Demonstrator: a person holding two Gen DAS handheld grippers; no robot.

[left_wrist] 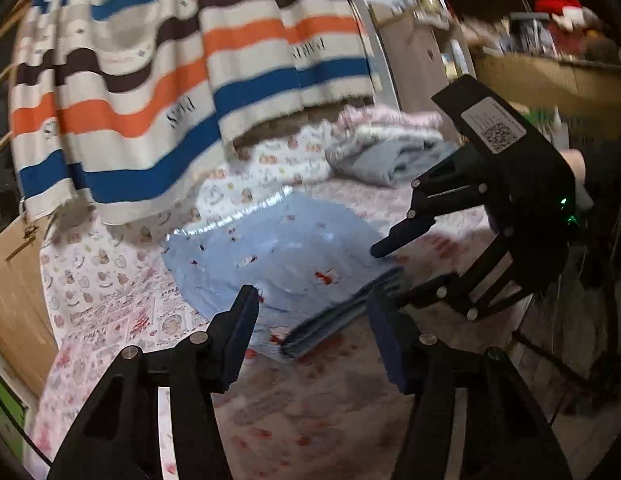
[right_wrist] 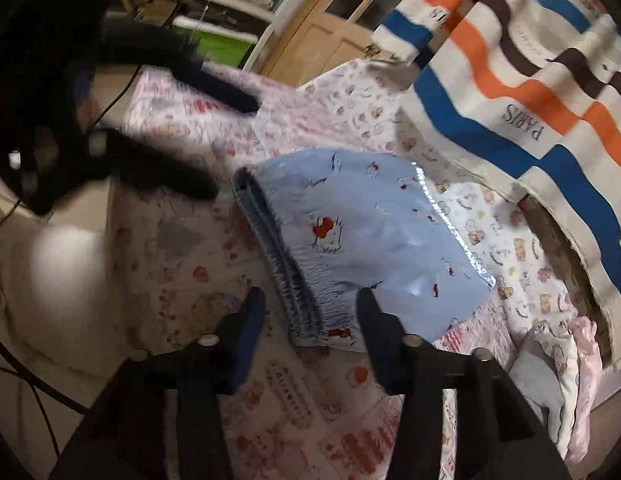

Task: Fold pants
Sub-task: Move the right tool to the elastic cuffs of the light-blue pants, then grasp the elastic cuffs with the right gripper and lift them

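Light blue pants (left_wrist: 286, 256) with small red prints lie folded on the patterned bedsheet (left_wrist: 110, 300). Their stacked waistband edge (right_wrist: 278, 248) faces the grippers. My left gripper (left_wrist: 312, 300) hovers open just short of the near fold, and no cloth is pressed between its blue pads. Across the pants sits my right gripper (left_wrist: 380, 272), its fingertips at the waistband corner. In the right wrist view the right gripper (right_wrist: 310, 296) is open, with the waistband end lying in the gap, loose. The left gripper (right_wrist: 230, 148) shows blurred at upper left, beyond the pants (right_wrist: 370, 220).
A striped blanket (left_wrist: 170, 80) in blue, orange and brown hangs down behind the bed. A pile of folded clothes (left_wrist: 386, 148) lies at the far side of the sheet. A wooden door (right_wrist: 330, 36) and cluttered shelves (left_wrist: 550, 40) stand around the bed.
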